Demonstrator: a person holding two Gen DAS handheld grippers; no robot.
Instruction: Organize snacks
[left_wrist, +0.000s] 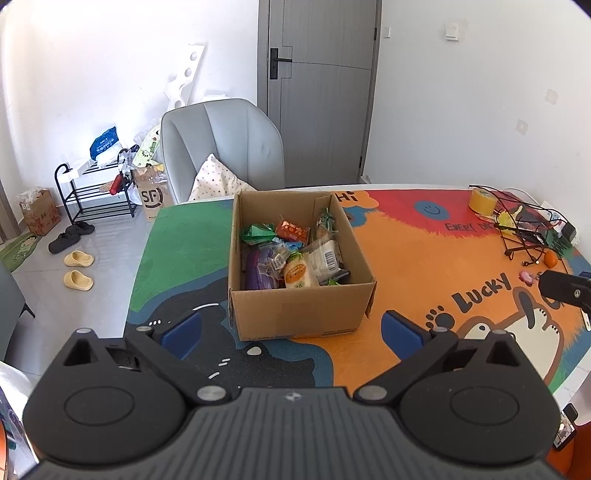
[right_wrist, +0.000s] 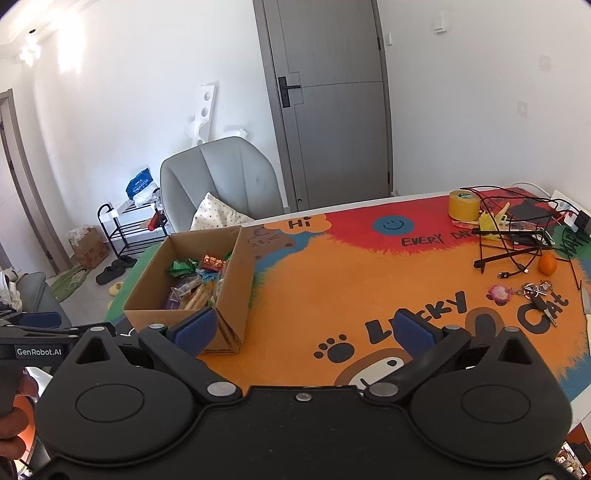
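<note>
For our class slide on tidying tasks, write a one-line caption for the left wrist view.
Open left gripper hovers before a cardboard box of wrapped snacks on a colourful cartoon mat.

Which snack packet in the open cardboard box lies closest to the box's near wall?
The orange-and-cream labelled packet in the brown cardboard box, seen from the left wrist. The green foil packet and orange packet sit toward the far wall.

Reading "Hi", "EVERY DA…", "LUCKY CAT" on colourful cartoon table mat (right_wrist: 332, 266); "GenRobot.AI" on black left gripper arm (right_wrist: 38, 350); "SF" on brown floor carton (left_wrist: 153, 197).
</note>
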